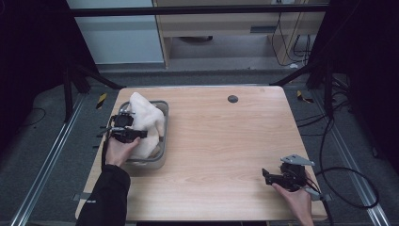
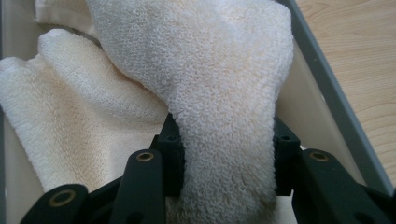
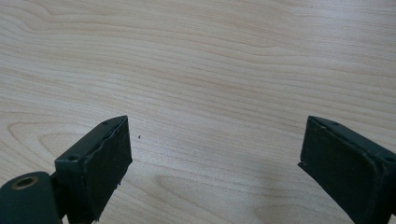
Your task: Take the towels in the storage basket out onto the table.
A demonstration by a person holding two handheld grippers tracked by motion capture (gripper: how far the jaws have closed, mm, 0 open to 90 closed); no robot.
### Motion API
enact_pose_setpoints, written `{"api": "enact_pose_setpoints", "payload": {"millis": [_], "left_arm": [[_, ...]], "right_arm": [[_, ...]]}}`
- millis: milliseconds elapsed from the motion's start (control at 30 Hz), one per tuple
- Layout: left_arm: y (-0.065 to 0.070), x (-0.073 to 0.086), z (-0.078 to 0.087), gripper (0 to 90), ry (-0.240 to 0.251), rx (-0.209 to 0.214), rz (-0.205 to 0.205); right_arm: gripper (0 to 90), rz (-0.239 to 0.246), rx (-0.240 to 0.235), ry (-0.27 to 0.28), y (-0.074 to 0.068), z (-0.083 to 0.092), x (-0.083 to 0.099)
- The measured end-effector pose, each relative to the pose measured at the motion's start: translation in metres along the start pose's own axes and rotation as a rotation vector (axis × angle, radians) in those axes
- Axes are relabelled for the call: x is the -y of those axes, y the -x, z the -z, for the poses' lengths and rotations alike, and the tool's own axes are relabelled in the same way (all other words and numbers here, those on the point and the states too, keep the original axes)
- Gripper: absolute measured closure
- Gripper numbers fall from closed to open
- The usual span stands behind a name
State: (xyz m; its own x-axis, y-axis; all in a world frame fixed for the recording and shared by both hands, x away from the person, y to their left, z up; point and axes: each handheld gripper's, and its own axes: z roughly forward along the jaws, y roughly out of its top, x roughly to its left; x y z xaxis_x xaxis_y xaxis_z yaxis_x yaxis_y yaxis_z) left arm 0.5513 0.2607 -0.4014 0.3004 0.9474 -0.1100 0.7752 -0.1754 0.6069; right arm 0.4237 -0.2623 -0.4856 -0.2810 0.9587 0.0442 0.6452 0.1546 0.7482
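A cream terry towel (image 1: 146, 122) lies bunched in a grey bin (image 1: 162, 141) at the table's left side, part of it rising above the rim. My left gripper (image 1: 136, 134) is over the bin, shut on a thick fold of that towel (image 2: 224, 140); the fold fills the gap between both pads. More towel (image 2: 84, 121) lies loose on the bin's floor behind the fold. My right gripper (image 1: 269, 177) rests low near the table's front right corner, open, with bare wood between its pads (image 3: 107, 163).
The bin's grey rim (image 2: 336, 107) runs along the right of the left gripper view, with wooden tabletop (image 2: 359, 46) beyond it. A small dark round hole (image 1: 232, 99) sits near the table's far edge. Cables (image 1: 348, 188) trail off the right side.
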Motion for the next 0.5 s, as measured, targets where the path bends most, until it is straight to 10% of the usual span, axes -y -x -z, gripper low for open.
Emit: {"api": "enact_pose_setpoints", "payload": {"millis": [500], "left_arm": [[0.003,-0.011,0.053,58.0,0.117,0.034,-0.024]], "right_arm": [[8.5,0.007,0.005,-0.002,0.001,0.000,0.000]]}}
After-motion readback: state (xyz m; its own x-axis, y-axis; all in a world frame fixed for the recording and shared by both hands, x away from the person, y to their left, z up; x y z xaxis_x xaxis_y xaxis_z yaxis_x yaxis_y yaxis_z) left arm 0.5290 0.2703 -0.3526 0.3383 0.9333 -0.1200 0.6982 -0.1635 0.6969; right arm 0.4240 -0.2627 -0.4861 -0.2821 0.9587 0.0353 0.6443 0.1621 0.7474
